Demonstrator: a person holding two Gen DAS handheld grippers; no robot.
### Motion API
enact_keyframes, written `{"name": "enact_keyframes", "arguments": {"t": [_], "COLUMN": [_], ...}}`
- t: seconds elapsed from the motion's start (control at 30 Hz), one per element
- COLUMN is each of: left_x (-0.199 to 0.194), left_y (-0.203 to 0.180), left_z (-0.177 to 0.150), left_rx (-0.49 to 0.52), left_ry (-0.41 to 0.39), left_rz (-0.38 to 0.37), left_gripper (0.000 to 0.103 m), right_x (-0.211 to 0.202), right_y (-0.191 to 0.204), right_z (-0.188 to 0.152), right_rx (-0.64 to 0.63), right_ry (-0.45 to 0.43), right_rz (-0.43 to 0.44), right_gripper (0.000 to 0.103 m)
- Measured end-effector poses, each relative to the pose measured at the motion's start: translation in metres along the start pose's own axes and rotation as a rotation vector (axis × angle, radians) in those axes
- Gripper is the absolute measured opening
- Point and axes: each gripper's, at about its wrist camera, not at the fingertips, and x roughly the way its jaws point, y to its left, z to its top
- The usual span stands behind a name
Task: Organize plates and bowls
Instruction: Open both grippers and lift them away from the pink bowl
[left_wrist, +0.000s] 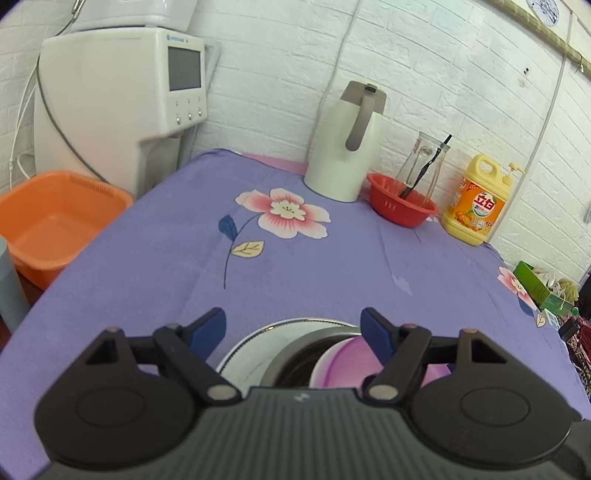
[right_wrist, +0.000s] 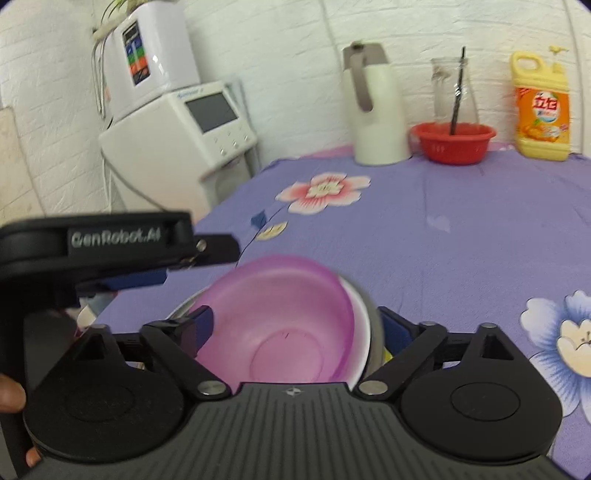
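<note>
On a purple-clothed worktop (left_wrist: 332, 258), stacked dishes are sitting between spread fingers: the left gripper (left_wrist: 293, 328) is hovering over the plate (left_wrist: 243, 358), the right gripper (right_wrist: 295, 325) is straddling the pink bowl (right_wrist: 284, 325), gripping nothing.

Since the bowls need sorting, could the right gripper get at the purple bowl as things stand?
Probably yes: the right gripper is open with the purple bowl between its fingers, and nothing blocks it; the left gripper sits off to the side.

Purple cloth (left_wrist: 332, 258) — pink flower print, translucent pink bowl (right_wrist: 280, 325), red basket (left_wrist: 400, 206), yellow bottle (left_wrist: 476, 203), orange basin (left_wrist: 55, 221)
</note>
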Motion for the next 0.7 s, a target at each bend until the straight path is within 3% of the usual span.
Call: {"name": "enact_keyframes", "arguments": {"t": [0.17,0.33,0.5,0.6,0.7], "left_x": [-0.007,-0.034,-0.067,-0.081,-0.091], "left_y": [-0.007,-0.026,-0.054,-0.063,-0.074], "left_z": [-0.005,-0.018,-0.047,-0.070,-0.094], "left_rx": [0.029,0.062,0.117,0.110,0.164], "left_ry": [0.002,-0.038,-0.105,-0.096,-0.091], "left_rz": [0.001,-0.020,0.008,-0.002,0.002], "left_gripper": [0.074,0.074,0.074,0.074,0.074], "right_x": [-0.014,-0.047,-0.086,-0.108,-0.128], "right_y": [-0.022,-0.054,-0.075,-0.079,-0.080], "right_z": [0.006,-0.001,-0.020,-0.036,-0.056], "right_rx": [0.061,0.117,0.178,0.203,0.212], "right_ry": [-0.039,-0.061,-0.109,-0.144,-0.169], "right_rz": [-0.009,-0.094,-0.161,-0.168,-0.168], "right_gripper": [0.103,0.103,0.103,0.103,0.103]}}
